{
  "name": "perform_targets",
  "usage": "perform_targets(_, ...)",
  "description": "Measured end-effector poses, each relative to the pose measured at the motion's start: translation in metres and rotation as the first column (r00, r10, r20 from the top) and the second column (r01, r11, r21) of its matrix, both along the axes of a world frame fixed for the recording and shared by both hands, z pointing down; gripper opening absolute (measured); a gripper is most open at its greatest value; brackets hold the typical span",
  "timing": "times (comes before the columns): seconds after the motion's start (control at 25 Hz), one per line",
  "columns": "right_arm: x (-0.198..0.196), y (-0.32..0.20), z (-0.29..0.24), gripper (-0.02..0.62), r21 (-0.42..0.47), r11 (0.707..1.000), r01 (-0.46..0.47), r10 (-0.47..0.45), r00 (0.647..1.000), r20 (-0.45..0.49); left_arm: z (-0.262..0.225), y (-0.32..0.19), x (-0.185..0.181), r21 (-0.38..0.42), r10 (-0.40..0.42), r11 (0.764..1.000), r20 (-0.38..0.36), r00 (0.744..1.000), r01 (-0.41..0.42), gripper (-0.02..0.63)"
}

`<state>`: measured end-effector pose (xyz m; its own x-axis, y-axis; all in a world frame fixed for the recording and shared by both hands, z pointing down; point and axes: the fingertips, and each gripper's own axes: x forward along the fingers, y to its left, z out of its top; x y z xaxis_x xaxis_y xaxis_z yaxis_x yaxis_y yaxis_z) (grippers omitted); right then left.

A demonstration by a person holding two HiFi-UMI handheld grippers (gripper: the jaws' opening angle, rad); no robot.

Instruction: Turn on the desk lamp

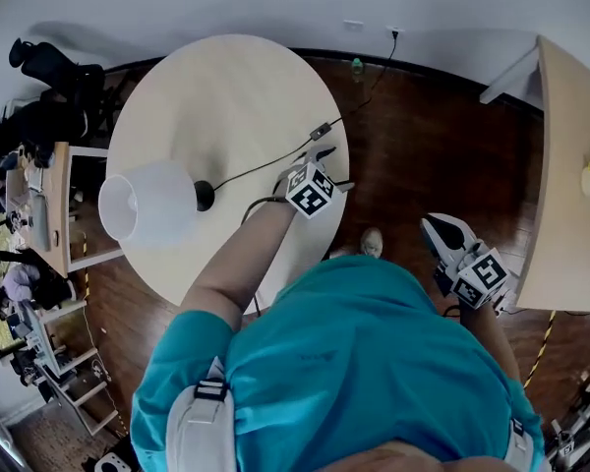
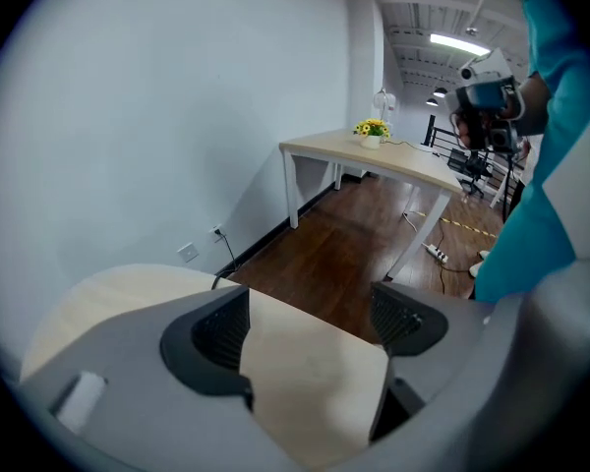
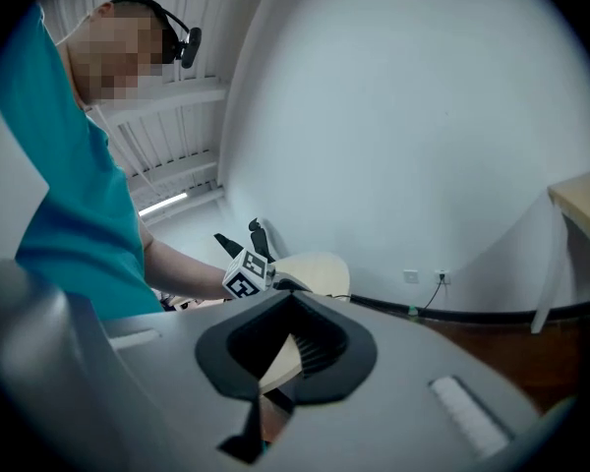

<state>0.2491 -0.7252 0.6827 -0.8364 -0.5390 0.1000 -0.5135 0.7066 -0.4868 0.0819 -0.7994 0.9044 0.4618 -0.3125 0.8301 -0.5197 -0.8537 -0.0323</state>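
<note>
Pale wood formed the round tabletop (image 1: 216, 96). The person's left forearm (image 1: 241, 254) reached across its near right part and carried the left gripper (image 1: 326, 165) to just inside the right edge. That gripper's jaws stood wide apart with only tabletop showing between them. They pointed at the small dark inline switch (image 1: 320, 131) on the thin black cord (image 1: 265, 162), just beyond their tips.

The white-shaded desk lamp (image 1: 152, 203) sat near the tabletop's left edge, with its black base (image 1: 205, 196) toward the centre. Open wood stretched from there to the far edge.

The right gripper (image 1: 435, 229) was held off the table over the dark wooden floor (image 1: 423, 136). Its jaws were pressed together on nothing. It hung between the round tabletop's right edge and the rectangular light wood table (image 1: 570, 165), apart from both.
</note>
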Motion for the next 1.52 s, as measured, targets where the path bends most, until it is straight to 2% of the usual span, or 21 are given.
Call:
perform_targets(0.24,-0.015,-0.011,0.004,0.002,-0.079,0.996,-0.048,0.045,0.998,-0.036,0.008,-0.049,-0.016,-0.124,-0.055,0.991,-0.054,0.997,0.048,0.372)
perform_targets(0.52,-0.016,-0.018,0.029,0.002,-0.116,0.992,-0.050,0.044,0.998,-0.048,0.047,-0.068,-0.017,-0.242,-0.079,0.967,-0.005,0.997,0.076,0.387)
perform_targets(0.68,-0.011,-0.022,0.025,0.002,-0.117,0.991,-0.060,0.055,0.997,-0.048,0.045,-0.076,-0.013,-0.215,-0.059,0.975,-0.002,0.998,0.057,0.387)
perform_targets(0.8,-0.007,-0.023,0.024,0.002,-0.118,0.991,-0.065,0.060,0.997,-0.048,0.064,-0.062,-0.014,-0.277,-0.047,0.960,0.019,0.999,0.051,0.387)
perform_targets(0.92,-0.005,-0.022,0.025,0.002,-0.118,0.991,-0.064,0.059,0.997,-0.048,0.068,-0.062,-0.015,-0.274,-0.042,0.961,0.028,0.999,0.048,0.387)
perform_targets(1.04,-0.005,-0.022,0.027,0.002,-0.123,0.990,-0.063,0.057,0.997,-0.048,0.068,-0.066,-0.018,-0.270,-0.037,0.962,0.022,0.999,0.041,0.383)
perform_targets(1.24,-0.006,-0.022,0.028,0.002,-0.125,0.990,-0.058,0.054,0.998,-0.042,0.063,-0.069,-0.018,-0.272,-0.023,0.962,-0.028,0.999,0.015,0.370)
perform_targets(1.52,-0.005,-0.022,0.029,0.002,-0.131,0.990,-0.059,0.054,0.998,-0.038,0.066,-0.065,-0.018,-0.260,0.014,0.965,-0.029,0.999,-0.021,0.370)
